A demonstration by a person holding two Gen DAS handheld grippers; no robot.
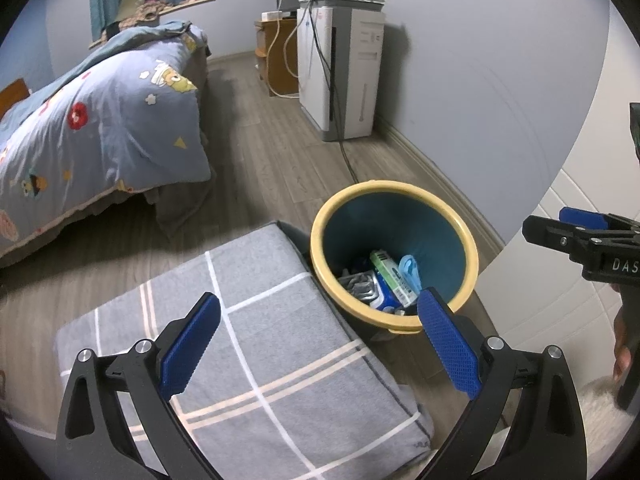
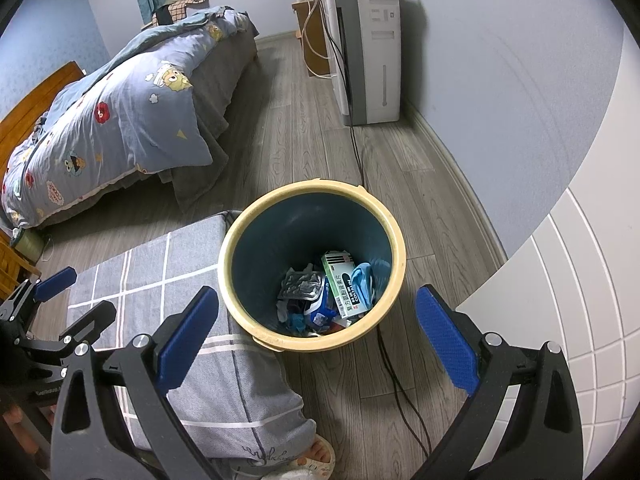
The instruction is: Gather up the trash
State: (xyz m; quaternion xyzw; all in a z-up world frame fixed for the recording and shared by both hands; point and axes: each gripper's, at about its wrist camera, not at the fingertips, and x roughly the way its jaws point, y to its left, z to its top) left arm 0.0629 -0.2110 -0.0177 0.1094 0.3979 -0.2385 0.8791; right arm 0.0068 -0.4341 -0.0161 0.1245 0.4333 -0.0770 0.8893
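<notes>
A teal trash bin with a yellow rim (image 1: 464,236) (image 2: 394,240) stands on the wood floor. Inside lie a green-and-white box (image 2: 346,286) (image 1: 390,276), a light blue crumpled piece (image 2: 362,282), a silver wrapper (image 2: 302,284) and other trash. My left gripper (image 1: 320,344) is open and empty, held above the grey checked cushion, with the bin just ahead to the right. My right gripper (image 2: 318,336) is open and empty, held over the bin's near rim. Each gripper shows at the edge of the other's view: the right one (image 1: 580,232), the left one (image 2: 64,300).
A grey checked cushion (image 1: 256,340) (image 2: 160,280) touches the bin's left side. A bed with a blue cartoon quilt (image 2: 120,120) is at left. A white air purifier (image 2: 372,48) stands by the wall, its black cable (image 2: 394,380) running past the bin. White furniture (image 2: 580,300) is at right. A slippered foot (image 2: 316,456) is below.
</notes>
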